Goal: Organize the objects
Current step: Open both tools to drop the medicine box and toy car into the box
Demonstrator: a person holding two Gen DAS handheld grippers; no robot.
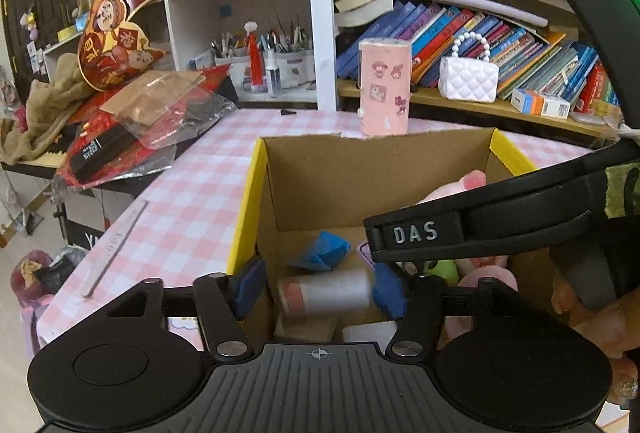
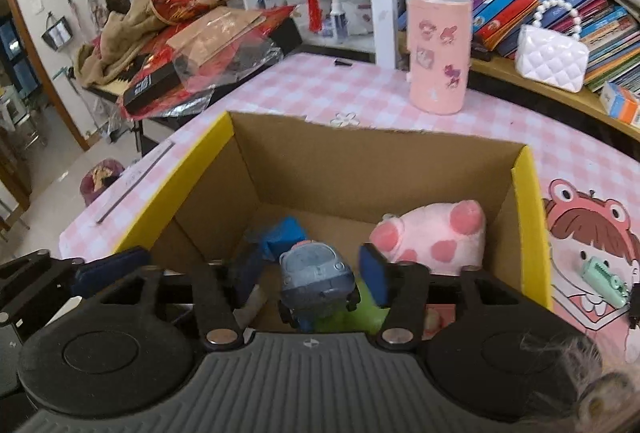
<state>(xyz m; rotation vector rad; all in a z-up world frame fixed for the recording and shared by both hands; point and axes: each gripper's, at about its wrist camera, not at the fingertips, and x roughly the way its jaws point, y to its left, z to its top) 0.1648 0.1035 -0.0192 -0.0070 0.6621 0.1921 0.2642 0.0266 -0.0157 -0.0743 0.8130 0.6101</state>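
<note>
An open cardboard box with yellow flaps stands on the pink checked table. My left gripper hangs over the box with its jaws wide apart; a white thread spool lies between them without touching the pads. My right gripper also stands open over the box, with a small blue-grey toy car between its pads, seemingly untouched. A pink plush pig, a blue crumpled piece and a green item lie inside. The right gripper's black arm crosses the left wrist view.
A pink stickered canister stands on the table behind the box. A green comb-like clip lies on a cartoon mat at right. A metal ruler lies at the table's left edge. Bookshelves and a cluttered side table stand behind.
</note>
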